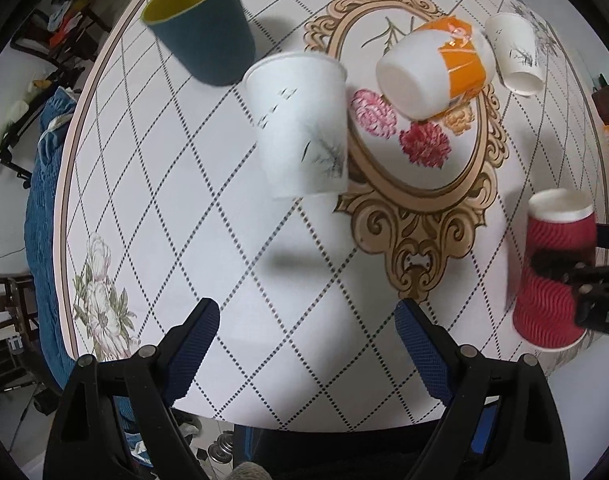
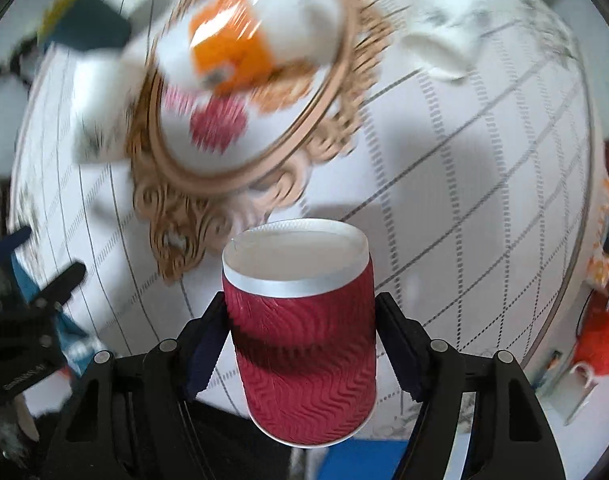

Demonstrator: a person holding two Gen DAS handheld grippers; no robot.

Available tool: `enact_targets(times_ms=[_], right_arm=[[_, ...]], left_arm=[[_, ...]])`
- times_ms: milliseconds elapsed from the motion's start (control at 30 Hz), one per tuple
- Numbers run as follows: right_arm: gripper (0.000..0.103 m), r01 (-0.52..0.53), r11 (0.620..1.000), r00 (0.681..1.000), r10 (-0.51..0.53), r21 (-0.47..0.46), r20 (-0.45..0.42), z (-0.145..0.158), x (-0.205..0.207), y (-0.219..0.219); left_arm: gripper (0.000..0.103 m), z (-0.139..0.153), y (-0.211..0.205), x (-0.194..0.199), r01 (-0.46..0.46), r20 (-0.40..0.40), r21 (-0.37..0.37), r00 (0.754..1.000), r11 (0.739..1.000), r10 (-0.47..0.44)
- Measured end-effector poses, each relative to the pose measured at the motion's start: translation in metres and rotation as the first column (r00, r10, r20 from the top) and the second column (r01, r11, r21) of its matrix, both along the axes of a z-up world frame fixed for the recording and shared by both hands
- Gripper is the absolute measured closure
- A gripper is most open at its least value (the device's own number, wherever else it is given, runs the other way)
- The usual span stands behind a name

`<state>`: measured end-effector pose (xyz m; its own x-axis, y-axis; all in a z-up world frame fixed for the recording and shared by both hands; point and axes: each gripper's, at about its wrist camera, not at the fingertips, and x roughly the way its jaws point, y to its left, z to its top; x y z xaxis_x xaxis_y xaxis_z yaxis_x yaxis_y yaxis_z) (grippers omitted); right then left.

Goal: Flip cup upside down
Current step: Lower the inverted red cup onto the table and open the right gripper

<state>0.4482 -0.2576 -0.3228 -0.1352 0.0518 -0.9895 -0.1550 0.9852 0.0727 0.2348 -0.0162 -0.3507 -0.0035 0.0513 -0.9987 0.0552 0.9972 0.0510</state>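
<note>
White cups (image 1: 304, 124), three; red cup (image 2: 304, 336), one

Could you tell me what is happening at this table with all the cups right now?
The right gripper is clamped on a red ripple paper cup, which is base-up with its wide rim pointing down, above the table. The left gripper is open and holds nothing. Nearby, a white paper cup and a teal cup stand upright, while the orange-and-white cup is already inverted.
</note>
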Motion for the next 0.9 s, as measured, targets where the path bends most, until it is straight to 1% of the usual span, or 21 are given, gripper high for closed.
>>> enact_targets(times_ms=[33, 100, 167, 200, 233, 267, 333, 433, 500, 567, 667, 767, 900], right_arm=[[0.029, 0.042, 0.999, 0.998, -0.042, 0.012, 0.052, 0.007, 0.001, -0.009], [0.029, 0.122, 0.992, 0.983, -0.126, 0.040, 0.134, 0.016, 0.002, -0.024], [0.029, 0.213, 0.974, 0.949, -0.226, 0.081, 0.219, 0.022, 0.002, -0.040], [0.029, 0.249, 0.963, 0.929, -0.267, 0.099, 0.257, 0.026, 0.003, -0.047], [0.029, 0.287, 0.951, 0.900, -0.310, 0.119, 0.306, 0.032, 0.008, -0.055], [0.029, 0.308, 0.942, 0.879, -0.335, 0.134, 0.340, 0.035, 0.009, -0.060], [0.029, 0.346, 0.924, 0.821, -0.383, 0.164, 0.424, 0.036, 0.013, -0.061], [0.029, 0.359, 0.915, 0.771, -0.403, 0.185, 0.494, 0.021, 0.015, -0.051], [0.029, 0.351, 0.918, 0.762, -0.394, 0.184, 0.513, 0.020, 0.016, -0.050], [0.029, 0.325, 0.931, 0.760, -0.363, 0.168, 0.539, 0.020, 0.011, -0.047], [0.029, 0.269, 0.955, 0.765, -0.290, 0.123, 0.576, 0.017, 0.003, -0.036], [0.029, 0.237, 0.967, 0.774, -0.249, 0.098, 0.583, 0.017, -0.009, -0.029], [0.029, 0.233, 0.968, 0.784, -0.243, 0.091, 0.571, 0.015, -0.021, -0.027]], left_arm=[[0.013, 0.001, -0.002, 0.003, 0.002, 0.003, -0.001, 1.000, 1.000, -0.002], [0.013, 0.002, -0.005, 0.009, 0.003, 0.007, -0.003, 1.000, 1.000, -0.003], [0.013, 0.002, -0.008, 0.015, 0.003, 0.010, -0.004, 1.000, 1.000, -0.003], [0.013, 0.003, -0.009, 0.018, 0.003, 0.011, -0.003, 1.000, 1.000, -0.003], [0.013, 0.003, -0.010, 0.021, 0.002, 0.012, -0.003, 1.000, 1.000, -0.002], [0.013, 0.003, -0.013, 0.024, 0.002, 0.013, -0.002, 1.000, 1.000, -0.002], [0.013, 0.002, -0.017, 0.028, 0.008, 0.016, 0.005, 1.000, 1.000, -0.008], [0.013, 0.002, -0.020, 0.027, 0.022, 0.020, 0.012, 1.000, 1.000, -0.022], [0.013, 0.001, -0.023, 0.026, 0.031, 0.022, 0.016, 0.999, 0.999, -0.031], [0.013, 0.001, -0.028, 0.026, 0.040, 0.023, 0.014, 0.999, 0.999, -0.040], [0.013, 0.001, -0.031, 0.025, 0.054, 0.024, 0.013, 0.998, 0.998, -0.054], [0.013, 0.001, -0.033, 0.021, 0.057, 0.022, 0.007, 0.998, 0.998, -0.057], [0.013, 0.001, -0.035, 0.017, 0.066, 0.024, 0.003, 0.998, 0.998, -0.066]])
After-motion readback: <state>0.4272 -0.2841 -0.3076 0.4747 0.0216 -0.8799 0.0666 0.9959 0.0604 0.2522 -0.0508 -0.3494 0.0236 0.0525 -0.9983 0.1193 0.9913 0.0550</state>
